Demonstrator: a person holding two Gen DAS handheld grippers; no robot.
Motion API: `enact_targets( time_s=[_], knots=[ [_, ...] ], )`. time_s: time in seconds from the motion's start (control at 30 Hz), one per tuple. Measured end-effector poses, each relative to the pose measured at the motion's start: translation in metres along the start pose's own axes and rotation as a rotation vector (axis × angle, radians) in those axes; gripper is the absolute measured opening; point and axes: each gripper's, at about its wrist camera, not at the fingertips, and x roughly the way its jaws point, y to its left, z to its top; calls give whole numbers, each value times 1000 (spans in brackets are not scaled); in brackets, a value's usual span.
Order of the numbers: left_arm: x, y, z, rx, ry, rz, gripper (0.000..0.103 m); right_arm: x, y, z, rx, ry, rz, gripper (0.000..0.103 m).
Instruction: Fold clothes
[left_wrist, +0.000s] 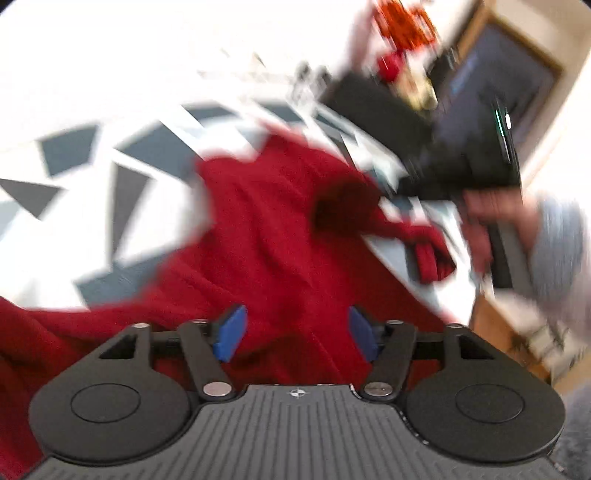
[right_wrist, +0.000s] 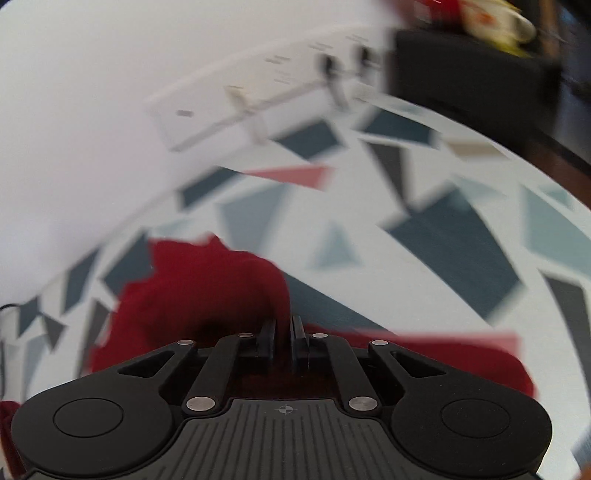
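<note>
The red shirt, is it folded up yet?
Not yet. The red shirt lies spread and rumpled over the patterned table.

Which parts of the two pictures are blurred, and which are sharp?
Left wrist view: the left gripper is sharp; the red cloth and the wall are smeared, the wall overexposed. Right wrist view: the right gripper is sharp; the patterned table is streaked.

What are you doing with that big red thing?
Someone is folding a red garment on a surface with a grey-and-white triangle pattern, holding a gripper in each hand. The right gripper has its jaws nearly together with red cloth right at them, though whether it pinches it is hard to tell. The left gripper is open above the cloth, holding nothing. Both pictures are blurred.
</note>
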Motion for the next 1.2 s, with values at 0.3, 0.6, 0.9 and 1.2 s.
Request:
enact_targets(
  time_s=[0.3, 0.6, 0.9, 1.2],
  knots=[
    [45, 73, 56, -16, 69, 194, 75, -29, 15, 21, -81, 58, -169, 46],
    [78, 69, 53, -69, 200, 268, 103, 42, 64, 86, -277, 112, 65, 62],
    [94, 54, 48, -1, 228, 422, 103, 81, 65, 76, -243, 241, 190, 10],
    [92, 38, 40, 18, 233, 412, 101, -11, 0, 87, -129, -121, 295, 1]
  ],
)
